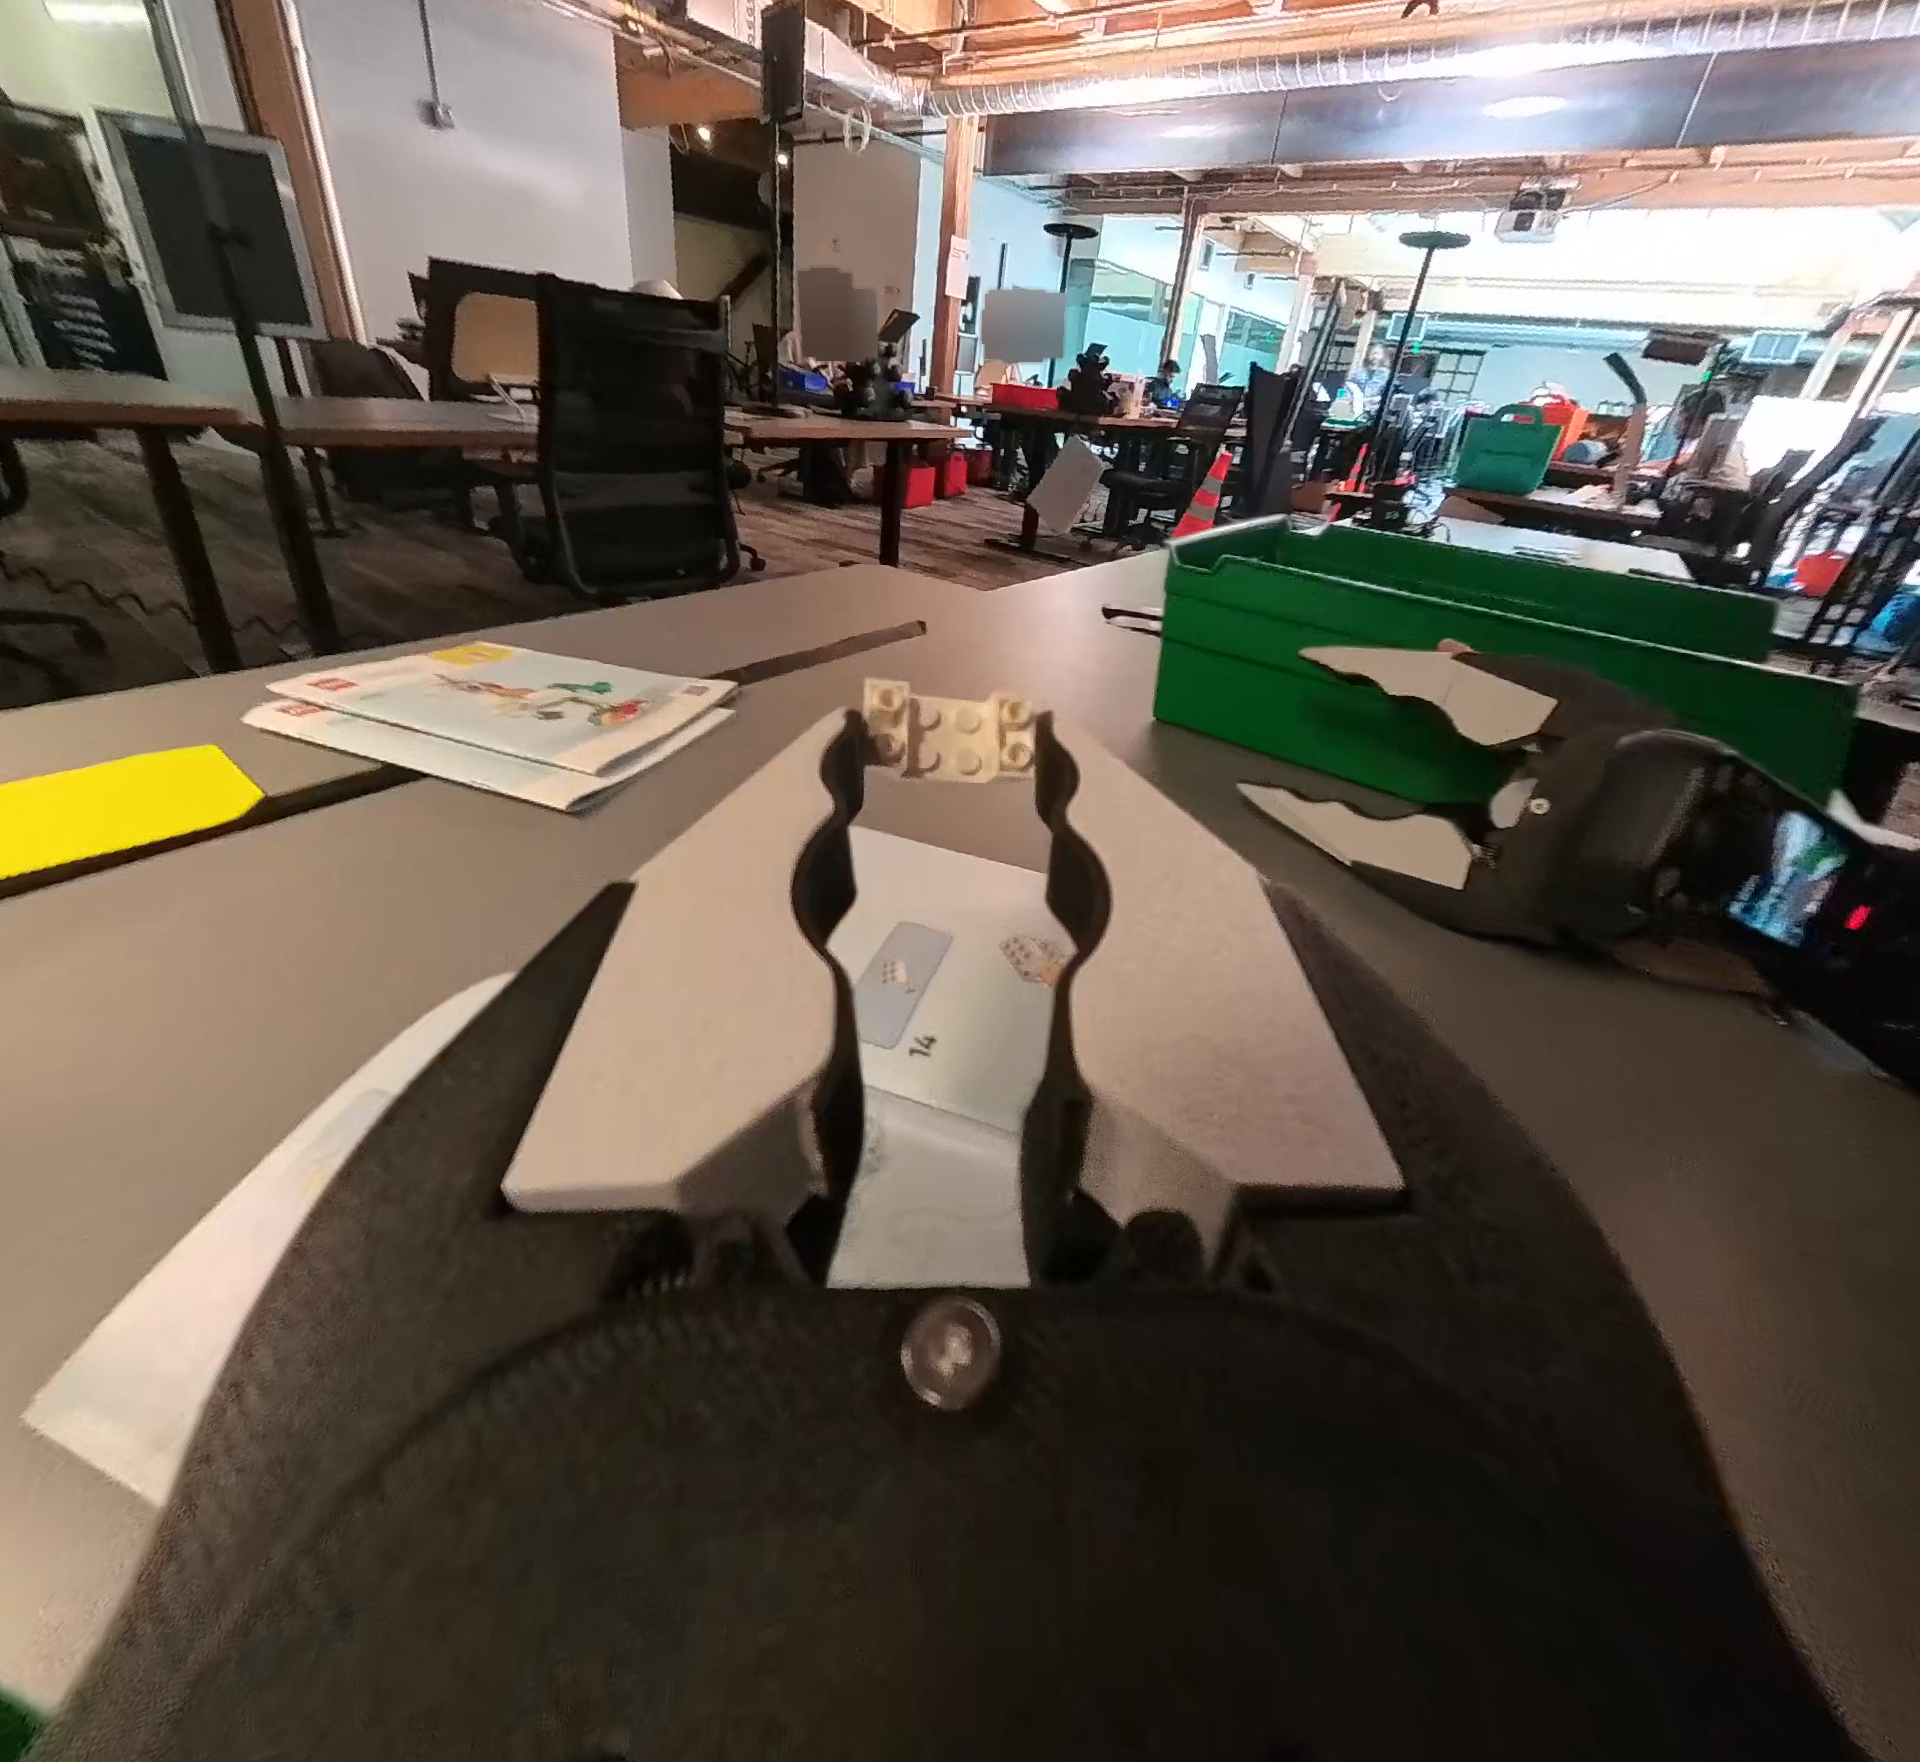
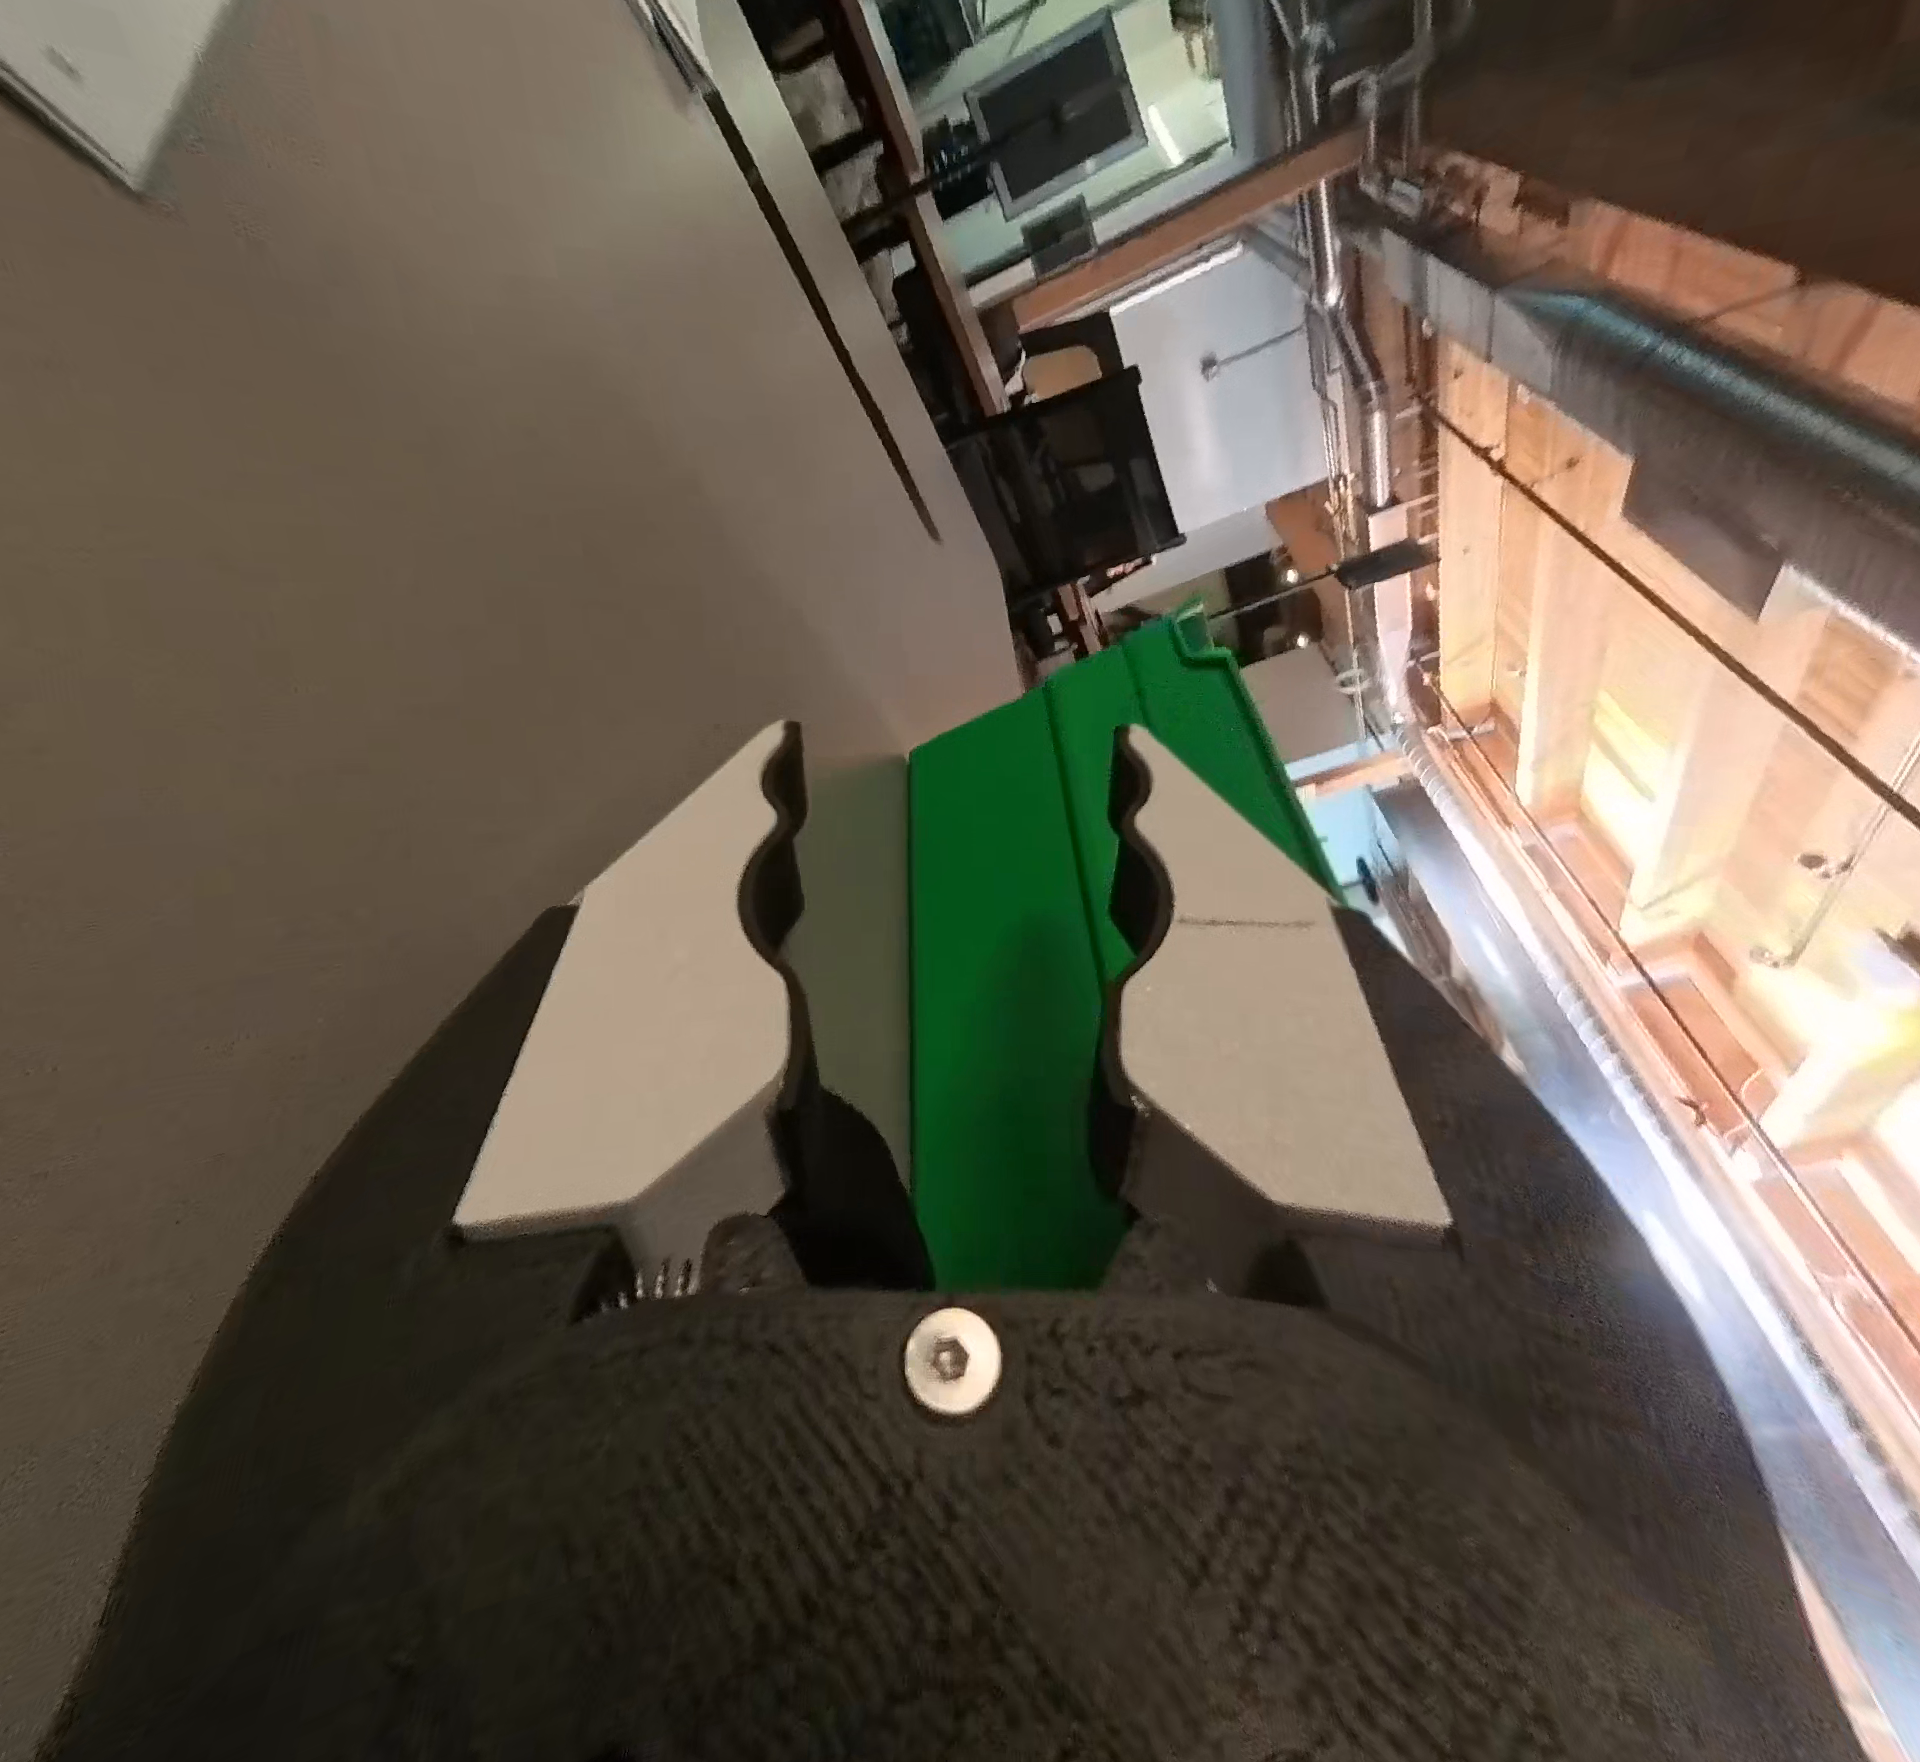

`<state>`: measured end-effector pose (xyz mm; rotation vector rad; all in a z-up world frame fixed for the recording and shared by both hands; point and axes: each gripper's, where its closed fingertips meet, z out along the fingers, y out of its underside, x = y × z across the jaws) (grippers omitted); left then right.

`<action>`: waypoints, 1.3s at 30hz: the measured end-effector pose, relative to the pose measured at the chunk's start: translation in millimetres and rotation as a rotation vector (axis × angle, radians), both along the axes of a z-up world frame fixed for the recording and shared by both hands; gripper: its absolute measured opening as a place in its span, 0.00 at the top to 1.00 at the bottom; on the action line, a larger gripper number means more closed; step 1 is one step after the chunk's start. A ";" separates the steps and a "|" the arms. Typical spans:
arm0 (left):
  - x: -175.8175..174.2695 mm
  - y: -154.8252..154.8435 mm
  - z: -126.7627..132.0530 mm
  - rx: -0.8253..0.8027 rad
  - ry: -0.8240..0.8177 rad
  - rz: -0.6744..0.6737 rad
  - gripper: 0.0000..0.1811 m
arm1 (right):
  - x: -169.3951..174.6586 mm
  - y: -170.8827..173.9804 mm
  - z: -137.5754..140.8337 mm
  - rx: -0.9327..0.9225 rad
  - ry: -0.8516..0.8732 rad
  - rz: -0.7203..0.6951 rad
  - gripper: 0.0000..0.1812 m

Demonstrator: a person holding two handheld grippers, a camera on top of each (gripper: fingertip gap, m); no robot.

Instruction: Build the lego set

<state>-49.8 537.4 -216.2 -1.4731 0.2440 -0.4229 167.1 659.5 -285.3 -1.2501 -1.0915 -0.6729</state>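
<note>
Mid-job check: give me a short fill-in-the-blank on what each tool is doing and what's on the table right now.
1. The left tool is shut on a small ____ lego assembly.
2. The right tool is open and holds ____.
3. The bin just beyond the right tool is ____ in colour.
4. The instruction booklets lie on the ____.

Missing words: white; nothing; green; table

Bright indoor lighting from overhead ceiling strips (image 2: 1621, 891); blown-out glare there. Strong wide-angle bending at edges. Slight motion blur. Soft shadows on bench (image 1: 520, 881).
</note>
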 end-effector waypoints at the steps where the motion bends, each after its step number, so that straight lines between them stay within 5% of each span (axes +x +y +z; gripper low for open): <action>1: 0.1 0.5 -0.7 -0.009 -0.005 -0.003 0.82 | 2.9 2.0 -1.4 -0.006 -0.006 -0.016 0.70; 11: 8.7 -2.0 -0.3 -0.010 0.013 -0.042 0.82 | 13.6 12.1 -6.9 0.005 -0.060 -0.114 0.92; 18: 10.8 -1.5 -1.5 -0.024 -0.008 -0.054 0.82 | 16.2 14.3 -5.7 0.018 -0.062 -0.130 0.93; 27: 22.1 -3.7 -6.1 0.023 0.125 -0.037 0.82 | 16.0 9.4 4.2 0.077 -0.059 -0.101 0.82; 30: 20.5 -5.1 -11.4 0.022 0.157 -0.019 0.82 | 15.4 -5.2 19.4 0.168 -0.093 -0.075 0.87; 35: 29.0 -9.4 -9.4 0.051 0.177 -0.063 0.82 | 5.4 -26.2 35.0 0.087 0.157 0.091 0.87; 39: 33.2 -8.6 -9.0 0.062 0.190 -0.075 0.82 | -35.9 -66.9 8.3 -0.262 0.210 0.417 0.87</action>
